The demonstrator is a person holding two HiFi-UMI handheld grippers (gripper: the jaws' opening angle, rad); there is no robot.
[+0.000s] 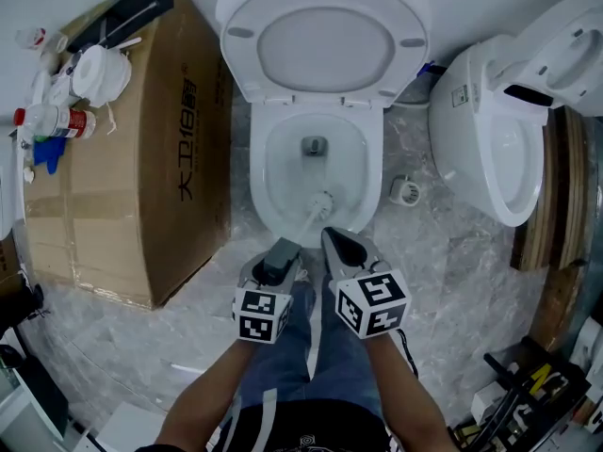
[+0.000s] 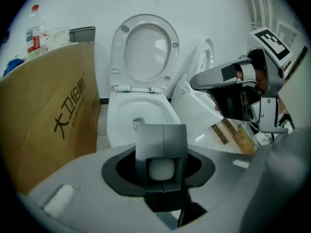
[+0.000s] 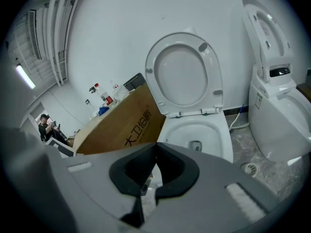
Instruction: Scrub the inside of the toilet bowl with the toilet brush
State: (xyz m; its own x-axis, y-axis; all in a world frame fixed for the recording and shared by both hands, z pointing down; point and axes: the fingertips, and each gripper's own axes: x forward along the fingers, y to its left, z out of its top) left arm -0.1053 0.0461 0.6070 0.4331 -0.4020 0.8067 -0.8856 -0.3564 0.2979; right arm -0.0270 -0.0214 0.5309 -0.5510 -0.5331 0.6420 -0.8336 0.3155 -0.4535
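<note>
The white toilet [image 1: 260, 188] stands with its seat and lid [image 1: 325, 40] raised. The toilet brush's head [image 1: 323, 201] rests inside the bowl near the front wall, and its white handle slants back toward me. My left gripper [image 1: 281, 250] is shut on the handle's end [image 2: 161, 169] just over the front rim. My right gripper [image 1: 332, 236] hangs beside it on the right, shut, and I see nothing between its jaws. The right gripper view looks into the bowl [image 3: 197, 130] past the meeting jaw tips of the right gripper [image 3: 155, 147].
A big cardboard box [image 1: 122, 177] stands against the toilet's left side, with bottles [image 1: 57, 119] and clutter on top. A second white toilet [image 1: 490, 149] is at the right, with a floor drain [image 1: 405, 191] between the two. My legs are just behind the grippers.
</note>
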